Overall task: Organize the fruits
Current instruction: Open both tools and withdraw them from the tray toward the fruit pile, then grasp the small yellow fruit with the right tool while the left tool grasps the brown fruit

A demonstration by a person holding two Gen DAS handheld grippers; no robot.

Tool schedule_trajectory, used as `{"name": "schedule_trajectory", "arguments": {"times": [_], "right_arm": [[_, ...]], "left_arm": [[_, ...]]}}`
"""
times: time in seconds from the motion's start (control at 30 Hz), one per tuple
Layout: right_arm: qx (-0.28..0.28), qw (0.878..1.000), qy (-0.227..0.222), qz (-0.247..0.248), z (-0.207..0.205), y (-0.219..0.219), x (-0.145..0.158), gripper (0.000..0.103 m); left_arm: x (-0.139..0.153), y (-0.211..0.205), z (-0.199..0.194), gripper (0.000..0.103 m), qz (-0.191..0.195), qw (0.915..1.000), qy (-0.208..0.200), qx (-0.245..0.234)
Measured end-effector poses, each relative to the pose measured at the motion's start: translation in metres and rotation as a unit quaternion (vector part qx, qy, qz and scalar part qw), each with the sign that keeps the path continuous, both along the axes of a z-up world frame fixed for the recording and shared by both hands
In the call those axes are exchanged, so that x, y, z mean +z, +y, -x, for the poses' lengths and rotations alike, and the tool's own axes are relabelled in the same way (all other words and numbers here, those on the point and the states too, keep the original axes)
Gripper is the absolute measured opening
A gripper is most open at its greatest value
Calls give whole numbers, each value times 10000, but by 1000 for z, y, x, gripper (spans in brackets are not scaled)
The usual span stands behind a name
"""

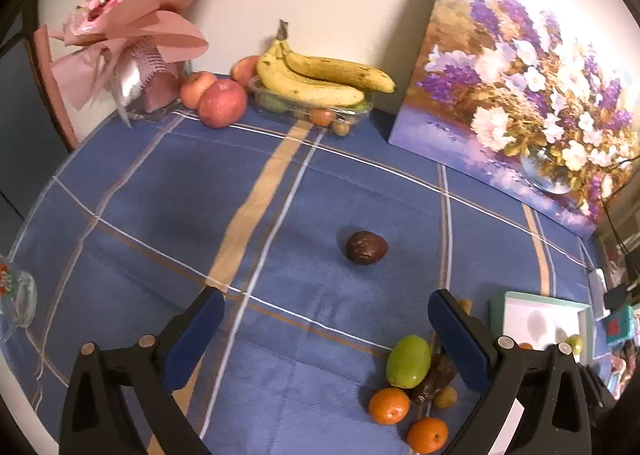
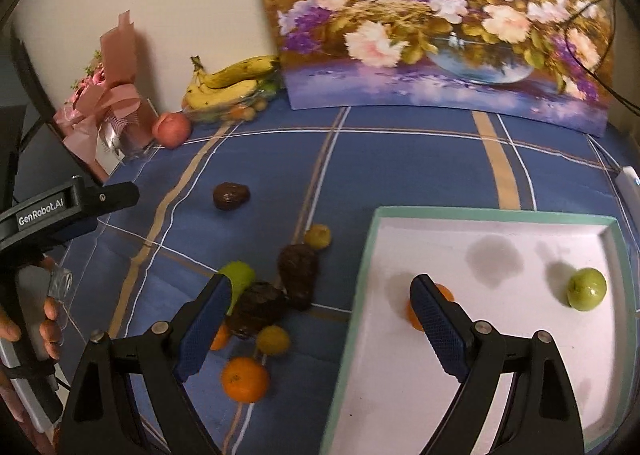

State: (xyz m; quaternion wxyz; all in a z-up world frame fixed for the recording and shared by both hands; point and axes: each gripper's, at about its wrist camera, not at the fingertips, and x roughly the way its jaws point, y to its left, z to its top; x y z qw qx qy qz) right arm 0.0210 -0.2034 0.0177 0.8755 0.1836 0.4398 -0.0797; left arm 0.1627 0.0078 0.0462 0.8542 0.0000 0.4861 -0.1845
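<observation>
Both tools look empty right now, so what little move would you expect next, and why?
Probably the right tool dips toward the orange nearest it. Its jaws stand open and empty, loose fruit lies beside the tray, and the tray holds only an orange and a green fruit.

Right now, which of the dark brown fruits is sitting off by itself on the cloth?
The round dark fruit farthest toward the bananas; the other two dark ones touch each other in the cluster near the tray.

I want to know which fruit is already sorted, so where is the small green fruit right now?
In the right wrist view the small green fruit lies inside the white tray, near its far right corner, apart from the orange fruit behind the right gripper.
</observation>
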Motion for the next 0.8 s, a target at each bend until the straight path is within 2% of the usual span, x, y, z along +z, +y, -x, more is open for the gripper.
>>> {"name": "schedule_trajectory", "arguments": {"times": [0.07,0.1,0.13,0.27,0.33,0.6,0.73,0.8], "right_arm": [[34,10000,5,-89,-5,0,-1,83],[23,9999,-8,-163,-7,0,-1,73],[-6,9997,-9,-260,-10,-2,-2,68],[-28,9995,58,-310,-16,-5,-4,67],[-48,9994,113,-326,-20,-7,-4,60],[-226,9983,22,-534,-39,-22,8,59],[-336,9980,-9,-536,-51,-28,12,58],[-324,9980,79,-528,-59,-27,8,52]], "left_arm": [[-6,-3,-3,103,40,9999,104,-19],[-9,-5,-6,103,28,9999,157,-31],[-14,-8,-8,103,21,9997,221,-54],[-27,-9,-21,102,124,9988,463,-24],[-28,-5,-29,102,220,9985,504,34],[-18,17,-59,98,510,9975,369,333],[-26,10,-68,95,546,9973,441,237],[-31,-1,-71,93,531,9973,489,128]]}}
